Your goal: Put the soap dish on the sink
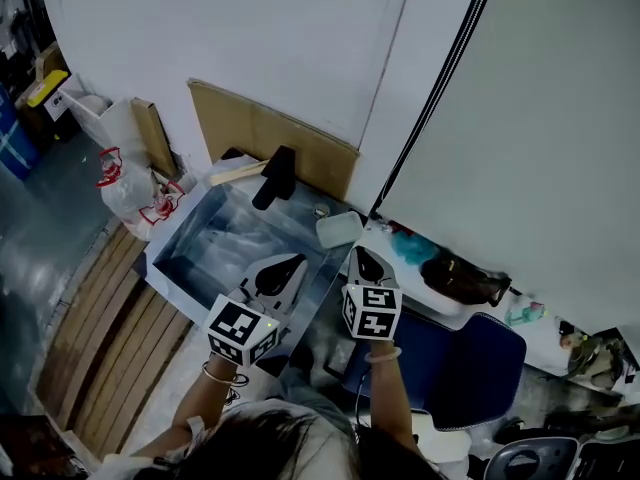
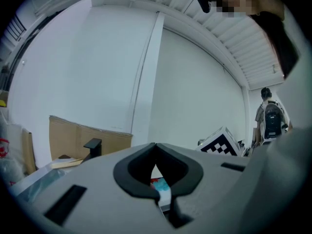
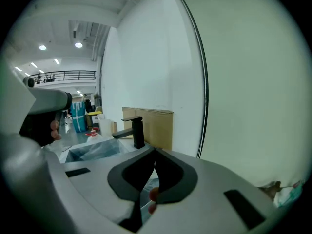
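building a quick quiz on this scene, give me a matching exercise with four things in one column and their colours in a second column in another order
Things:
1. faucet
2. cardboard
3. chair
4. soap dish

Colours:
a. blue
b. pale, almost white
c. black
d. brown

Pairs: 1-c, 2-d, 3-a, 4-b

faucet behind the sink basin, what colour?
Matte black. The square-bodied faucet shows best in the right gripper view.
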Action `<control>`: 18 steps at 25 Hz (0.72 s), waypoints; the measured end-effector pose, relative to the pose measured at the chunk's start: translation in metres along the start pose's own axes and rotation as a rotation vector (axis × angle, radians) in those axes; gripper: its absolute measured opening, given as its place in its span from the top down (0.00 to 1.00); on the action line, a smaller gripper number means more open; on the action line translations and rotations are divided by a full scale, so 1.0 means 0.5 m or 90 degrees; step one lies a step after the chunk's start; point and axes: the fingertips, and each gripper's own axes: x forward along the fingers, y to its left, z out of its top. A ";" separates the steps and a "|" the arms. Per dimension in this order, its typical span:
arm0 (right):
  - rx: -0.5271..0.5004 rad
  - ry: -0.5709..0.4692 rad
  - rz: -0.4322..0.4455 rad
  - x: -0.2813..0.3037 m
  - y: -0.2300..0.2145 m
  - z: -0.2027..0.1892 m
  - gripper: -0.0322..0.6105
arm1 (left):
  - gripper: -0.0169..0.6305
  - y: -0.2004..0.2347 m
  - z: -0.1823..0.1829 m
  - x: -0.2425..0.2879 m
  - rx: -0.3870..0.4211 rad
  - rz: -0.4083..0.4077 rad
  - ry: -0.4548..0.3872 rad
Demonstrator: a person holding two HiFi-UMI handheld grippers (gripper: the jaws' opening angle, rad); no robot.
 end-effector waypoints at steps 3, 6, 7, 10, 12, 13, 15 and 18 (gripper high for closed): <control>0.001 -0.025 -0.002 -0.033 0.024 0.019 0.91 | 0.96 -0.010 0.014 -0.027 0.007 -0.001 -0.009; 0.002 -0.056 -0.006 -0.073 0.049 0.034 0.91 | 0.96 -0.019 0.025 -0.058 0.014 -0.001 -0.023; -0.001 -0.064 -0.006 -0.086 0.057 0.038 0.91 | 0.96 -0.023 0.029 -0.069 0.015 -0.002 -0.027; -0.014 -0.084 -0.006 -0.129 0.079 0.055 0.91 | 0.96 -0.038 0.042 -0.097 0.021 -0.002 -0.041; -0.020 -0.097 -0.007 -0.156 0.092 0.066 0.91 | 0.96 -0.047 0.053 -0.116 0.027 0.001 -0.052; -0.022 -0.103 -0.008 -0.169 0.099 0.071 0.91 | 0.96 -0.052 0.058 -0.126 0.029 0.003 -0.059; -0.024 -0.115 -0.007 -0.195 0.113 0.077 0.91 | 0.96 -0.061 0.066 -0.147 0.033 0.005 -0.068; -0.023 -0.130 -0.005 -0.233 0.133 0.085 0.91 | 0.96 -0.077 0.075 -0.175 0.047 0.007 -0.076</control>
